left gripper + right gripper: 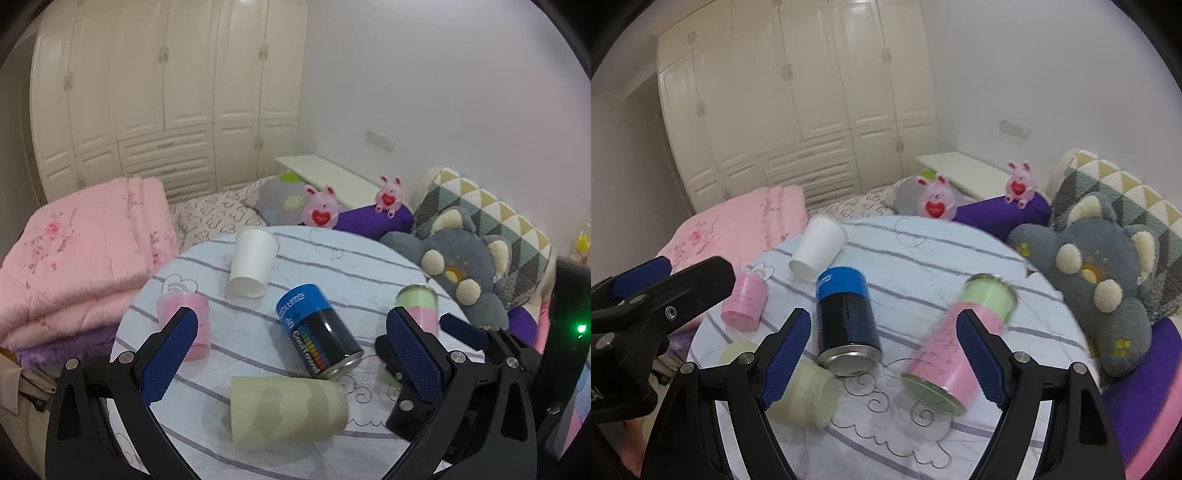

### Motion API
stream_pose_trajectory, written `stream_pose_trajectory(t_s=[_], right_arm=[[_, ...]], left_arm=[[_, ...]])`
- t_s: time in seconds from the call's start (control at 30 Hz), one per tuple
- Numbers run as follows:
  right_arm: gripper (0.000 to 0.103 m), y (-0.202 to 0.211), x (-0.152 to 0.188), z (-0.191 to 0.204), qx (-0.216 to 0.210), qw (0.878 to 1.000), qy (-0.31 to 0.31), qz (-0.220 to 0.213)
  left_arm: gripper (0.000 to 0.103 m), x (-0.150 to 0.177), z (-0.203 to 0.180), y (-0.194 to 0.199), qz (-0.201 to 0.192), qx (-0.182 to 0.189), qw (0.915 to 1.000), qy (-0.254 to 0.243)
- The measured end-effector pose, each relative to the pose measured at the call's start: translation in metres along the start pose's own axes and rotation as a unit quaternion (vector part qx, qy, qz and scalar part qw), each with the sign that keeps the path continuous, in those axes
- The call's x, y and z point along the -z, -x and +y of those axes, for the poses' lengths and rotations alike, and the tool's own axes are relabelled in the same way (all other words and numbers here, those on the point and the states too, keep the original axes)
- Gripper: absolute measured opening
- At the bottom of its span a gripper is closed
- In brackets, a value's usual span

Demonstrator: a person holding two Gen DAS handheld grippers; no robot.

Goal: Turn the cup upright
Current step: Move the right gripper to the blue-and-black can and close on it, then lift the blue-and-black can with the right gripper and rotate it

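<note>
Round striped table [332, 258], white cup [251, 264] lying sideways, both grippers hovering, jaws apart

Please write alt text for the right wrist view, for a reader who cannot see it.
The open right gripper hovers over a round striped table where five containers lie tipped: a white paper cup, a blue-and-black metal can, a pink-and-green can, a small pink cup and a pale green cup. The left gripper enters from the left.
</note>
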State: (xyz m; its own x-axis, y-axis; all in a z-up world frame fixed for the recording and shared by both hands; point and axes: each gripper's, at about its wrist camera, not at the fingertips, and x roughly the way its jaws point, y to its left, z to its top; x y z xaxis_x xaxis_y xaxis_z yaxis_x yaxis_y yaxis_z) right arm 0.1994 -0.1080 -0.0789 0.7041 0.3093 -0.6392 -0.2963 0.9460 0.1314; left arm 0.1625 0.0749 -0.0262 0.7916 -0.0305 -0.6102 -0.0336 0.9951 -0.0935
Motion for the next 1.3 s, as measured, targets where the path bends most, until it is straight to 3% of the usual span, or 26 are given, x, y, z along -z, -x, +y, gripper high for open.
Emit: stream_pose_trajectory(t_s=[0.5,0.63,0.83,1.0,1.07,1.1,1.3], right_arm=[[0.082,-0.085,0.005,0.011,-0.024,0.994,0.012,0.104],[0.082,-0.093,0.003,0.018,-0.015,0.994,0.032,0.107],[0.082,-0.105,0.001,0.029,-0.007,0.990,0.056,0.126],[0.082,-0.115,0.004,0.035,-0.023,0.987,0.059,0.150],[0.078,-0.116,0.005,0.033,-0.033,0.986,0.053,0.153],[0.068,-0.116,0.005,0.032,-0.042,0.986,0.047,0.154],[0.068,-0.109,0.003,0.028,-0.030,0.990,0.042,0.134]], left_arm=[[0.103,0.007,0.027,-0.048,0.048,-0.030,0.9980,0.026],[0.103,0.009,0.035,-0.058,0.058,-0.031,0.9971,0.038],[0.103,0.012,0.044,-0.064,0.061,-0.059,0.9954,0.044],[0.103,0.014,0.053,-0.068,0.069,-0.060,0.9941,0.058],[0.103,0.014,0.052,-0.068,0.070,-0.054,0.9942,0.062],[0.103,0.014,0.052,-0.069,0.070,-0.053,0.9943,0.061],[0.103,0.013,0.045,-0.064,0.062,-0.045,0.9955,0.055]])
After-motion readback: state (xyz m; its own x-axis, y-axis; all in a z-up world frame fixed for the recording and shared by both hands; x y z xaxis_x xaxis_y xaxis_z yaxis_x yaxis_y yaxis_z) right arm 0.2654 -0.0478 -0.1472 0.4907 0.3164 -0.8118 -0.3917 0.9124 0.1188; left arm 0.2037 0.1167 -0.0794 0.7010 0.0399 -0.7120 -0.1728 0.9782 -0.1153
